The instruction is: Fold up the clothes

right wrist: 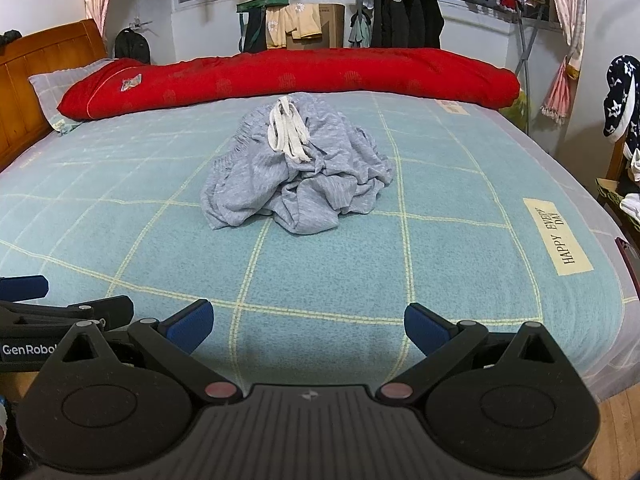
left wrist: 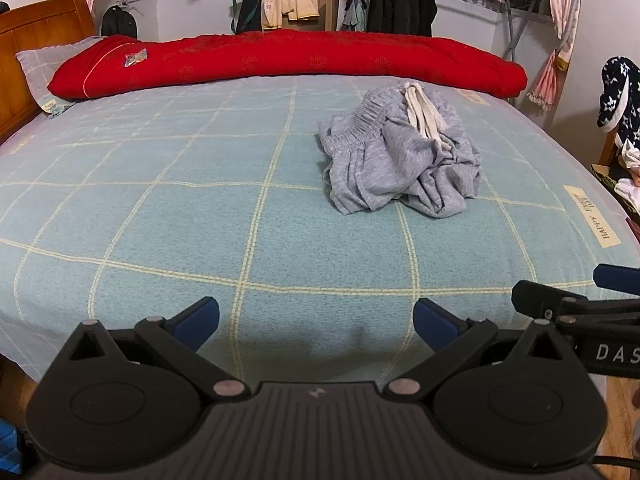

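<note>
**A:** Left wrist view first — what's in front of it?

**B:** The left gripper (left wrist: 316, 322), black with blue pads, hangs over the near edge of the pale blue blanket with a yellow grid (left wrist: 168, 216) that covers the bed. Its jaws are spread wide with nothing between them.

**A:** And the clothing?

**B:** A crumpled grey marl pair of drawstring shorts (left wrist: 400, 160) lies in a heap on the blanket, well ahead and to the right of centre, with its white drawstring (left wrist: 420, 116) draped over the top. Behind it a long red quilt roll (left wrist: 288, 58) runs along the far side of the bed, with a grey checked pillow (left wrist: 52, 60) at its left end against the orange wooden headboard (left wrist: 36, 44).

**A:** Anything of the other tool?

**B:** The right gripper (left wrist: 568, 296) comes in at the right edge, side-on, just beside the left one.

**A:** Now the right wrist view.

**B:** The right one's jaws are likewise spread wide and empty, low over the blanket's near edge. Here the shorts sit almost straight ahead, slightly left of centre, apart from both tools. A cream label reading "HAPPY EVERY DAY" (right wrist: 558, 236) is sewn on at the right. Dark jackets (right wrist: 404, 16) hang on a rack by the window — the left gripper shows at the left edge.
</note>
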A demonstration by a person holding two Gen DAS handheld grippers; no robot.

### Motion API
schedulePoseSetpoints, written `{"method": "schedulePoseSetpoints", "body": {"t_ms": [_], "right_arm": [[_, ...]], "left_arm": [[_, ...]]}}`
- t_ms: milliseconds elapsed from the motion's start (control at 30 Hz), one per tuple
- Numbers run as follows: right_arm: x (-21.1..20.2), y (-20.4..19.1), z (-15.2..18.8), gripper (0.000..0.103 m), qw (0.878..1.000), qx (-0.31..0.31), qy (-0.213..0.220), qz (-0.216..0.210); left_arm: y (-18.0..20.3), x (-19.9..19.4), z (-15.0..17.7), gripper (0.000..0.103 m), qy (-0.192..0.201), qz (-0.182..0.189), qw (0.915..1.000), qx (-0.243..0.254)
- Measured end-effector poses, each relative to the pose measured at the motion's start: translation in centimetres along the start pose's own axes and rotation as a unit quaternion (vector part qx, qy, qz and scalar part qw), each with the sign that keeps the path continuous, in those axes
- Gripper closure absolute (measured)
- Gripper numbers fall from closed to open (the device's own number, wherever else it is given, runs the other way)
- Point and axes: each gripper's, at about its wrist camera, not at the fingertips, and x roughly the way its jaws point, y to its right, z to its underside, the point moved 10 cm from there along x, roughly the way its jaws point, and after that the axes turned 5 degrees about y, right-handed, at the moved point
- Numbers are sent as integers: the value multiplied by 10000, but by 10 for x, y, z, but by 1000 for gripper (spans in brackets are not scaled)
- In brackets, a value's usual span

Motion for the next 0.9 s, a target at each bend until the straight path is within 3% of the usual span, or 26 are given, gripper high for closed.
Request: {"method": "schedulePoseSetpoints", "body": {"t_ms": [900], "right_arm": [[11,6,2,0,9999,-7,-101,77]], "left_arm": [[2,18,0,1,-133,103,9999,-39]]}}
